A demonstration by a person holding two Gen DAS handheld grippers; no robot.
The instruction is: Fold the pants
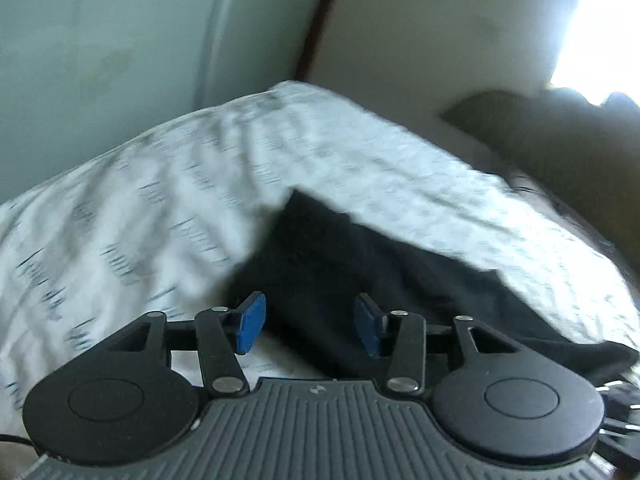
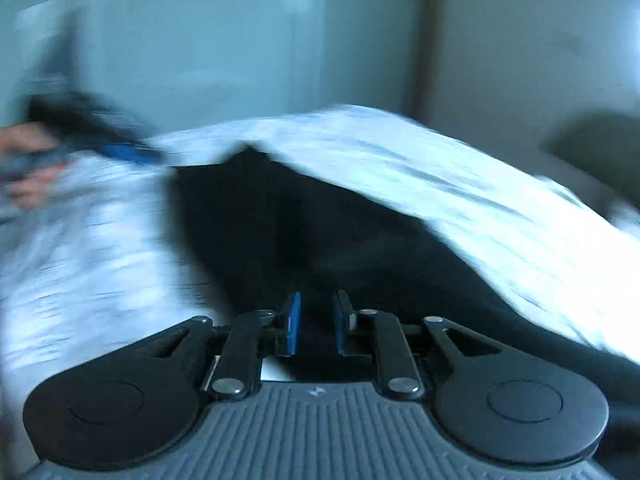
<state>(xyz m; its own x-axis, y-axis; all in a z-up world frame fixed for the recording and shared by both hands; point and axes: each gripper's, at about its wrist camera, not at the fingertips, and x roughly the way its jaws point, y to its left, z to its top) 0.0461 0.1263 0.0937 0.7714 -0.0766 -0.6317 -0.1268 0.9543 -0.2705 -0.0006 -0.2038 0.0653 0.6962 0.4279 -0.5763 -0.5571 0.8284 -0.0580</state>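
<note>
Black pants (image 1: 360, 280) lie stretched on a white patterned bedsheet (image 1: 160, 200). In the left wrist view my left gripper (image 1: 310, 322) is open, its blue pads wide apart over the near end of the pants, holding nothing. In the right wrist view the pants (image 2: 300, 232) run away from the camera. My right gripper (image 2: 316, 322) has a narrow gap between its blue pads, with dark cloth around it; whether cloth is pinched is unclear. The left gripper (image 2: 120, 150) and the hand holding it show blurred at the far left.
The bed meets a pale green wall (image 1: 100, 40) at the back. A dark brown headboard or cushion (image 1: 560, 152) lies at the right, under a bright window (image 1: 600, 32). Both views are motion-blurred.
</note>
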